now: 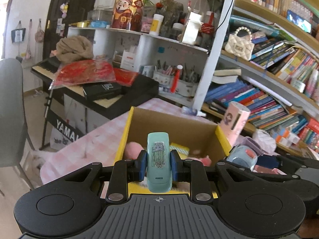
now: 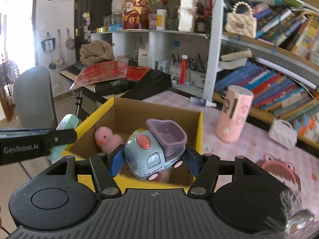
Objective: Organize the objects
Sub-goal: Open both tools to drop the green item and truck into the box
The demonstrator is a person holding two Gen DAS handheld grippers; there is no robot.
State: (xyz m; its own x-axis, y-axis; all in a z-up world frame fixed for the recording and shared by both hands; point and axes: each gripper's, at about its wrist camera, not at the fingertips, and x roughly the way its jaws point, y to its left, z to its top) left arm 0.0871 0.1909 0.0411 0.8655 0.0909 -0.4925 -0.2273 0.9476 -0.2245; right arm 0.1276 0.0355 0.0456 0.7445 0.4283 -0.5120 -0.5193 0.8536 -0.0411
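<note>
While toy truck (image 2: 154, 155) hides box (image 2: 137, 107) floor, pink chick (image 2: 106, 138) peeks.

glossy plastic truck (image 2: 157, 155), fuzzy plush chick (image 2: 107, 139), matt cardboard box (image 2: 159, 109), smooth mint plastic case (image 1: 159, 163).

A cardboard box (image 2: 196, 131) stands on the table (image 2: 249, 155) with a plush chick (image 2: 108, 139) in it, a cylindrical container (image 2: 234, 115) to its right, and bookshelves (image 2: 279, 75) behind.

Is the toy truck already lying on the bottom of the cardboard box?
No, the toy truck is held above the open cardboard box between the fingers of the right hand-held gripper.
</note>
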